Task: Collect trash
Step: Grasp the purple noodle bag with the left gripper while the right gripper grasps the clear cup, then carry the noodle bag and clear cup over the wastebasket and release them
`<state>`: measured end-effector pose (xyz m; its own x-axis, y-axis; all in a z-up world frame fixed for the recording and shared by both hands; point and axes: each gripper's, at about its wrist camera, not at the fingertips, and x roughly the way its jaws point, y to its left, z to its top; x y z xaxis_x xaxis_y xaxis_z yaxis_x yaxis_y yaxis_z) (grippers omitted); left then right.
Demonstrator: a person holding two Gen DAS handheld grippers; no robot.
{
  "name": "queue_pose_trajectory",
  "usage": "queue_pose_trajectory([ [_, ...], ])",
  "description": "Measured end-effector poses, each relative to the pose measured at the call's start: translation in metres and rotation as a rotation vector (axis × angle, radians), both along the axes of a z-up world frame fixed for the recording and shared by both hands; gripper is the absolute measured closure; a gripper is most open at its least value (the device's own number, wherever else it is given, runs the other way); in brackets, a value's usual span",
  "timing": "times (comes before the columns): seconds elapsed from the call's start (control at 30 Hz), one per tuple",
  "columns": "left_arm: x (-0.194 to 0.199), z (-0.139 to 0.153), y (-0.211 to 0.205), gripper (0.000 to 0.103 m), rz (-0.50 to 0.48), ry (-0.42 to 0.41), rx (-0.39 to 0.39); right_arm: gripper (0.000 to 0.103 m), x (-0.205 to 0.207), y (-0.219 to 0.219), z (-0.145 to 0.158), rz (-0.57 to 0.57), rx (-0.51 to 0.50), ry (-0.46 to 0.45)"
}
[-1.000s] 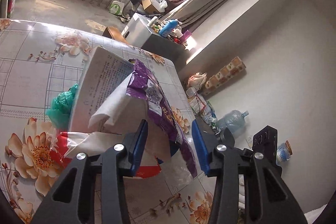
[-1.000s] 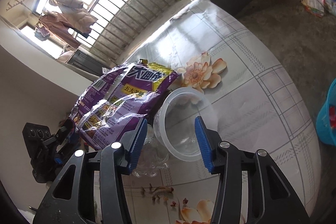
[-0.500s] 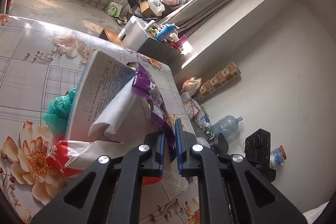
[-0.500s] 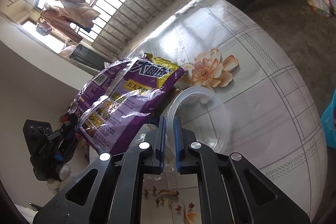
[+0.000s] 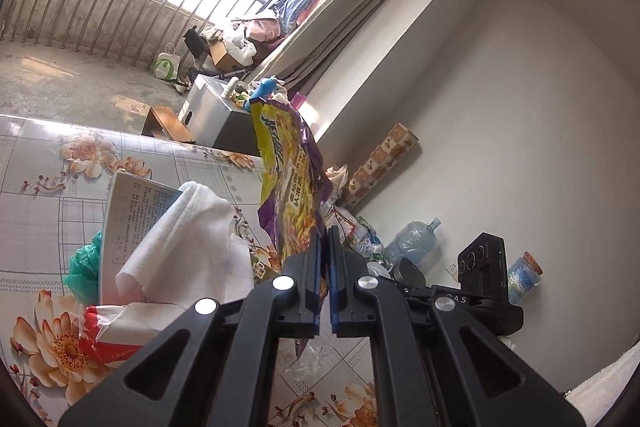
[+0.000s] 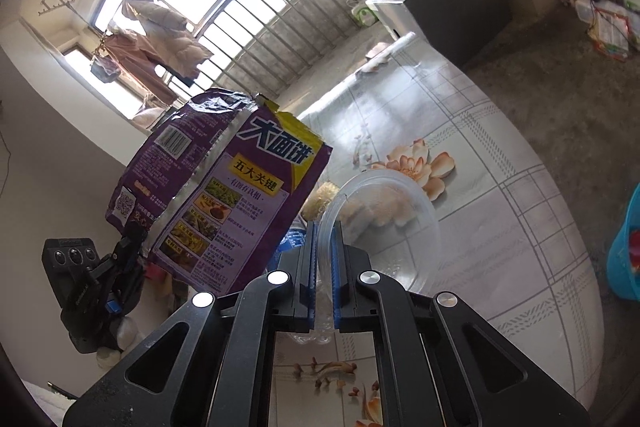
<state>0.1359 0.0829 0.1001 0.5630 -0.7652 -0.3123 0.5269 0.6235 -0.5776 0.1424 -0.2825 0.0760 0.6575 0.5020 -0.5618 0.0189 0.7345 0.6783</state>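
Note:
My left gripper (image 5: pixel 325 239) is shut on the lower edge of a purple and yellow snack bag (image 5: pixel 286 171) and holds it upright above the flowered table (image 5: pixel 36 203). The same bag (image 6: pixel 224 195) shows at the left of the right wrist view, with the left gripper (image 6: pixel 132 231) under it. My right gripper (image 6: pixel 324 235) is shut on the rim of a clear plastic bowl (image 6: pixel 384 215), tilted up off the table (image 6: pixel 520 227). A white napkin (image 5: pixel 188 239), a printed paper box (image 5: pixel 128 211), a red and white wrapper (image 5: pixel 108 331) and a green bag (image 5: pixel 82 267) lie on the table.
A blue bin (image 6: pixel 624 251) stands on the floor right of the table. A grey cabinet (image 5: pixel 216 115) with bottles stands beyond the table's far edge. A water jug (image 5: pixel 412 235) and bags lie on the floor by the wall. Clear crumpled plastic (image 5: pixel 320 347) lies under the left gripper.
Both grippers went from open to shut: left on the snack bag, right on the bowl rim. The bag has been lifted upright off the pile and the bowl tipped up.

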Motion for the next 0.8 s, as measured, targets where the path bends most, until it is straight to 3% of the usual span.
queue_pose_trajectory([
  [0.23,-0.015,0.025,-0.026,0.100,-0.067,-0.082,0.039,0.098,-0.021,-0.020,0.011,-0.058,0.003,-0.052],
  [0.47,-0.017,0.042,-0.071,0.101,-0.175,-0.106,0.084,0.098,-0.049,-0.063,0.017,-0.181,0.018,-0.100],
  [0.63,-0.017,0.052,-0.134,0.100,-0.295,-0.117,0.164,0.098,-0.080,-0.107,0.011,-0.326,-0.004,-0.115],
  [0.8,-0.016,0.048,-0.222,0.100,-0.449,-0.088,0.273,0.098,-0.111,-0.152,-0.010,-0.501,-0.025,-0.061],
])
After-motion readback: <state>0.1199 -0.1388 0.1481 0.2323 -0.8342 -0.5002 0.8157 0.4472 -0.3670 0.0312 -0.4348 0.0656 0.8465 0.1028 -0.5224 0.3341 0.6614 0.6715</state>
